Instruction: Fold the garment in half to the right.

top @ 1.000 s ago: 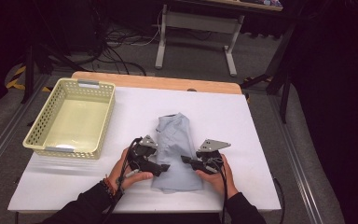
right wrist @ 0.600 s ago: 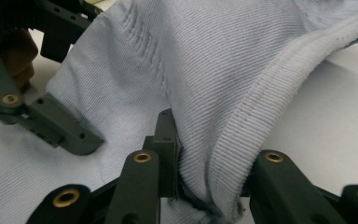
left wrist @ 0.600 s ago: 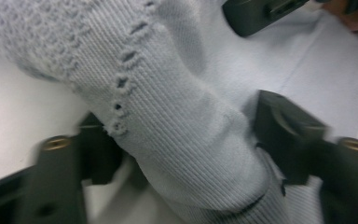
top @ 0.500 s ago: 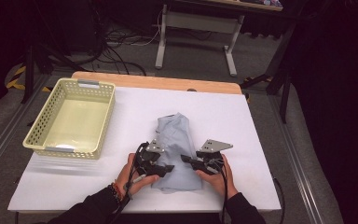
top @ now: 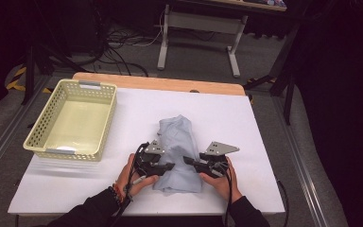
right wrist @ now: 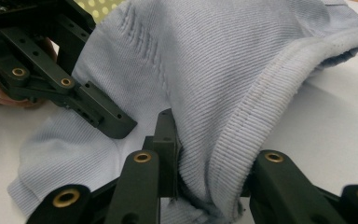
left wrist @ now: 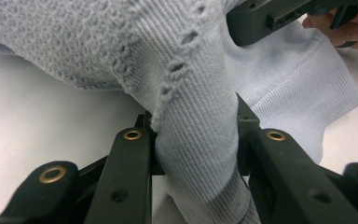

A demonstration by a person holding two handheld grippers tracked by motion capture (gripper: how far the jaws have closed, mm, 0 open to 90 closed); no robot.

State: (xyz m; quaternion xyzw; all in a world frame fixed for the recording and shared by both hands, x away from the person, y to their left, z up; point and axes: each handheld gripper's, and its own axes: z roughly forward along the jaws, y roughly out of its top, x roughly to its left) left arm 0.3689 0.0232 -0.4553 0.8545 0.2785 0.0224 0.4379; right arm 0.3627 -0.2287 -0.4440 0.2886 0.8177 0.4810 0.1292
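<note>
White-covered rectangular table (top: 274, 142) carries all items. Pale yellow perforated plastic basket (top: 71, 120) stands at its left side, well apart from the work, nothing visible inside.

Light blue ribbed knit garment (top: 177, 142) lies bunched near the table's middle, toward the person's edge, between the two hands. Its near end is gathered up off the surface.

Left gripper (top: 163, 166): jaws have just been closing, and in the left gripper view a thick fold of the knit (left wrist: 196, 140) stands between them, pads pressing both sides. Clamped on the garment.

Right gripper (top: 194, 163): holds the opposite side of the same near end; the right gripper view shows a ribbed hem (right wrist: 214, 154) pinched between its jaws. Clamped likewise.

Judgement: the step in hand is securing a two-point hold on the garment's near edge, now apparently complete. The next move likely calls for both hands to lift or draw together, keeping even tension so neither fold slips, whether to fold the piece over or carry it toward the basket.
</note>
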